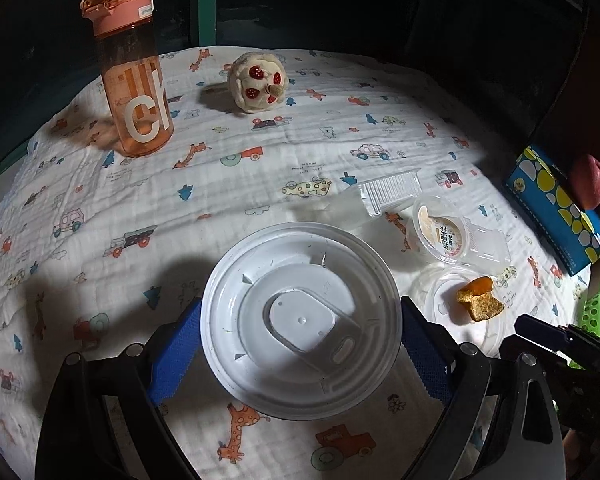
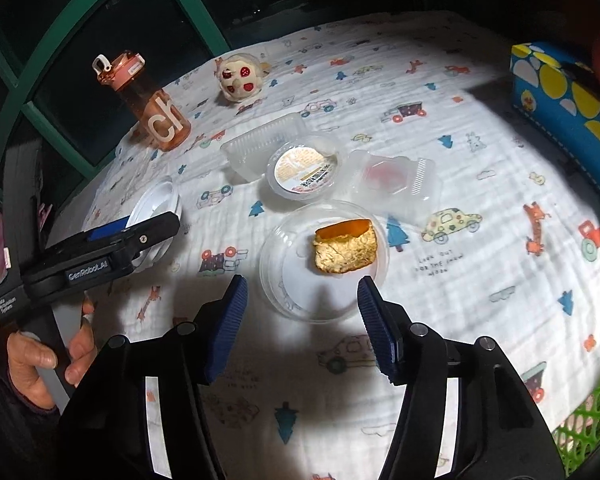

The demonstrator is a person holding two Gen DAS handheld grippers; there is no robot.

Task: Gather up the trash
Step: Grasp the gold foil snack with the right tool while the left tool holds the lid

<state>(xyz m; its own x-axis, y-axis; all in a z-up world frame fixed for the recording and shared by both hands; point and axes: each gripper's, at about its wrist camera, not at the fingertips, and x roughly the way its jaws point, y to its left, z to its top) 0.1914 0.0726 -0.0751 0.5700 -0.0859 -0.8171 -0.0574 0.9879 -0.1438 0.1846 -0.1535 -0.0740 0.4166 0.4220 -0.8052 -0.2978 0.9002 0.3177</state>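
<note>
Fingers of the left gripper [image 1: 300, 344] sit against both sides of a round white lid [image 1: 300, 320] lying on the patterned cloth [image 1: 240, 172]. Fingers of the right gripper [image 2: 302, 320] are spread wide with nothing between them, just short of a clear lid [image 2: 324, 260] carrying a piece of orange peel [image 2: 345, 247]. Behind it stand 1 small tub [image 2: 306, 174] and 2 clear trays.

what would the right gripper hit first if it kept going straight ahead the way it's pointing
Probably the clear round lid with the orange peel on it, lying just ahead of the open right gripper; height above the cloth is unclear.
</note>
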